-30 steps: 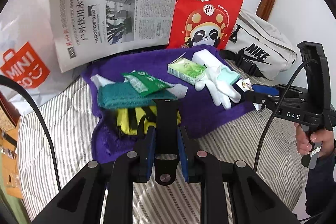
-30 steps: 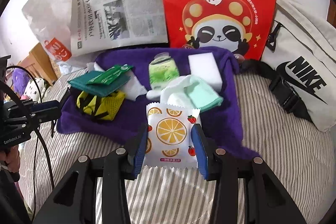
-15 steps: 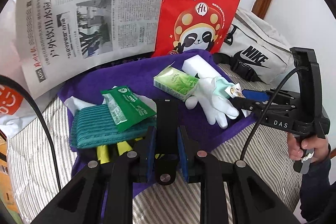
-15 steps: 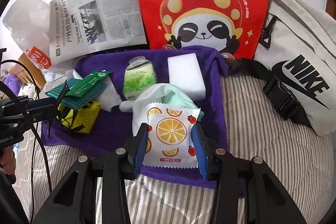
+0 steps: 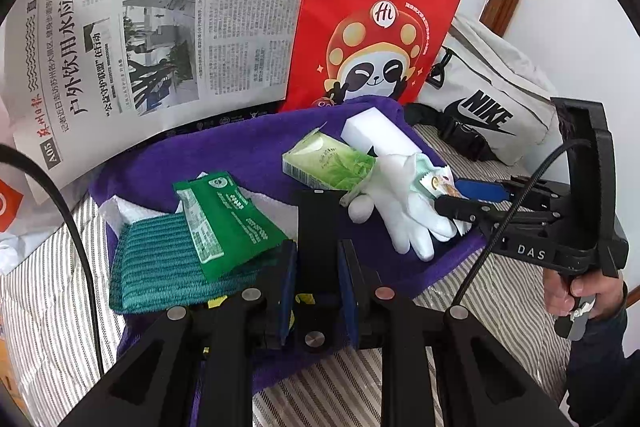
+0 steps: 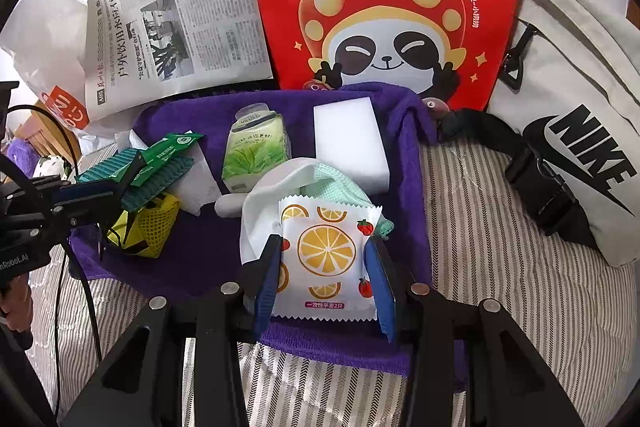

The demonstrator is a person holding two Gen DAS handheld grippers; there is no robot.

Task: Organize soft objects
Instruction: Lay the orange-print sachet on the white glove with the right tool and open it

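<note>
A home bedroom: a striped mattress (image 6: 500, 287), a newspaper (image 5: 160, 27) and a shopping bag (image 6: 380, 7) against the far wall.

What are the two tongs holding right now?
Left tongs: closed on a flat black strip.
Right tongs: closed on a white packet with orange slices.

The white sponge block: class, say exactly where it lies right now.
In the right wrist view the white sponge block lies at the back right of the purple towel, right of the green tea pack and just before the red bag.
</note>
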